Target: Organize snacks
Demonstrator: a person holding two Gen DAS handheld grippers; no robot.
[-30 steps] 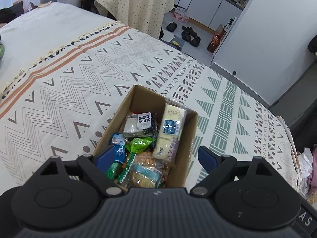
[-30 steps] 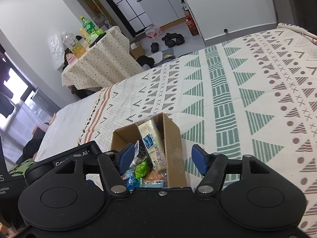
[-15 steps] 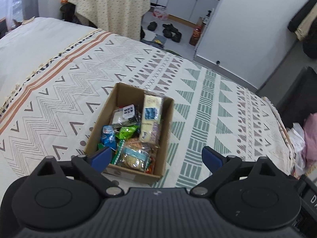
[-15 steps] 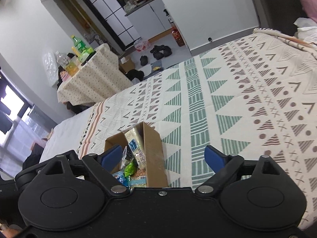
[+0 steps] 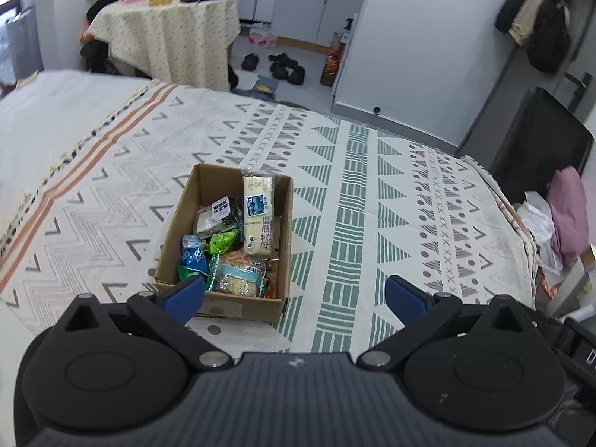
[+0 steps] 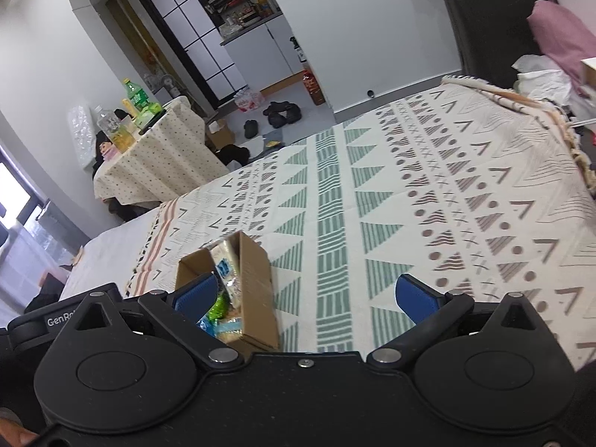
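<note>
A brown cardboard box (image 5: 287, 223) sits on the patterned bedspread, filled with snack packets: a long pale yellow pack (image 5: 257, 219), a black and white pack (image 5: 218, 214), a green wrapper (image 5: 222, 241), a blue packet (image 5: 193, 255) and a cracker pack (image 5: 238, 279). My left gripper (image 5: 294, 296) is open and empty, above and behind the box's near end. The box also shows in the right wrist view (image 6: 257, 290), low left. My right gripper (image 6: 307, 296) is open and empty, to the right of the box.
The bedspread (image 5: 391, 201) stretches right to the bed's edge. Beyond the bed are a table with a dotted cloth and bottles (image 5: 167, 33), shoes on the floor (image 5: 283, 67), a white wall panel (image 5: 421, 44) and a black case (image 5: 536, 138) with pink cloth (image 5: 566, 216).
Both grippers have pulled up and back from the box, so it looks smaller and farther. Both sets of fingers have spread wider. The snacks in the box lie as before.
</note>
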